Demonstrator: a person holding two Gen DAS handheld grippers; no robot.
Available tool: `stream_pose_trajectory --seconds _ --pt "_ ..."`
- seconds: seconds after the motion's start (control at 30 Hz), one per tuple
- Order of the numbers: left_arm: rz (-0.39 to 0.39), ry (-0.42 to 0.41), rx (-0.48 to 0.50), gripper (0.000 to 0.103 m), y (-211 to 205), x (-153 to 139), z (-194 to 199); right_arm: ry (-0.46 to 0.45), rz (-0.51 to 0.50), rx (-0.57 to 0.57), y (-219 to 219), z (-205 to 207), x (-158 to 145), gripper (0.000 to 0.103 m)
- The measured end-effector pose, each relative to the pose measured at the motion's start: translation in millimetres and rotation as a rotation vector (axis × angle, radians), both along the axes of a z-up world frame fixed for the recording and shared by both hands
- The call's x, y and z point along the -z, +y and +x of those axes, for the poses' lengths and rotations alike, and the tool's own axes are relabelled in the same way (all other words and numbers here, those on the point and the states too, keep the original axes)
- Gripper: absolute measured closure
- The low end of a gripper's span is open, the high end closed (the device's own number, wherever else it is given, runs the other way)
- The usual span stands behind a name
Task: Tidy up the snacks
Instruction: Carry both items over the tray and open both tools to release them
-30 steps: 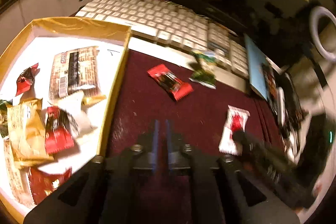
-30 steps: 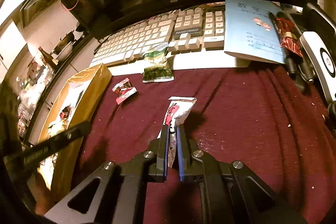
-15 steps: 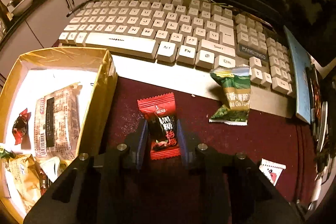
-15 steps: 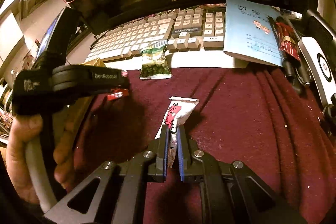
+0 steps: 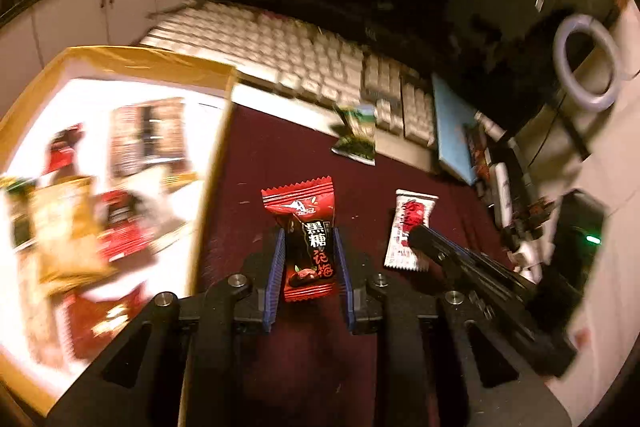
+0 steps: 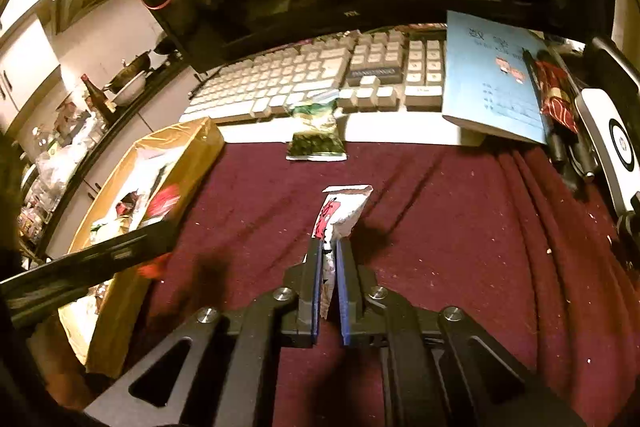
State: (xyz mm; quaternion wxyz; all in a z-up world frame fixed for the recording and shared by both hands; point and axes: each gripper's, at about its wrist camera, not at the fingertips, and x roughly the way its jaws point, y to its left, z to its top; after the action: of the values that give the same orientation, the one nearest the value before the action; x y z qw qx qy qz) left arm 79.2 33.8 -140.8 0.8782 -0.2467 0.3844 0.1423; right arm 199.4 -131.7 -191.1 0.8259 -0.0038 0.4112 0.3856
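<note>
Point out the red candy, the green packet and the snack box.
red candy (image 5: 306,247): left wrist view, printed middle of wrapper.
green packet (image 6: 316,137): right wrist view, packet's middle.
snack box (image 6: 202,143): right wrist view, outer wall.

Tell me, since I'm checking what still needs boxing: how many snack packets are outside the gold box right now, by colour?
Red packet, held in the left claw: 1
White packet, held in the right claw: 1
Green packet, lying against the keyboard: 1
Total outside the gold box: 3
</note>
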Motion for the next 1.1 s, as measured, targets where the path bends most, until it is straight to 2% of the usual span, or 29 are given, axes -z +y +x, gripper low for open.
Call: stream_pose_trajectory --seconds 0.13,0.23,0.33,0.53,0.6,0.83,0.9,1.1 --pt "0.019 -0.056 -0.053 0.081 19 -19 -48 -0.008 0.031 -0.025 6 -11 -13 0.098" --pt "0.064 -0.077 -0.131 0.081 38 -27 -68 -0.021 0.071 -0.075 21 -28 -30 0.098" --pt "0.038 -0.086 -0.154 0.081 61 -23 -79 -0.051 0.094 -0.123 45 -52 -47 0.098" --pt "0.047 -0.069 -0.228 0.081 92 -9 -100 -0.067 0.141 -0.256 97 -91 -67 0.098" --pt "0.068 -0.059 -0.252 0.081 100 -5 -108 -0.061 0.139 -0.282 114 -98 -66 0.098" --pt "0.031 -0.026 -0.302 0.081 126 14 -128 -0.036 0.088 -0.303 145 -112 -52 0.098" --pt "0.054 -0.016 -0.303 0.081 126 12 -128 -0.023 0.089 -0.306 147 -109 -48 0.098" --pt "0.056 0.019 -0.283 0.081 122 16 -125 -0.008 0.085 -0.336 163 -108 -35 0.098"
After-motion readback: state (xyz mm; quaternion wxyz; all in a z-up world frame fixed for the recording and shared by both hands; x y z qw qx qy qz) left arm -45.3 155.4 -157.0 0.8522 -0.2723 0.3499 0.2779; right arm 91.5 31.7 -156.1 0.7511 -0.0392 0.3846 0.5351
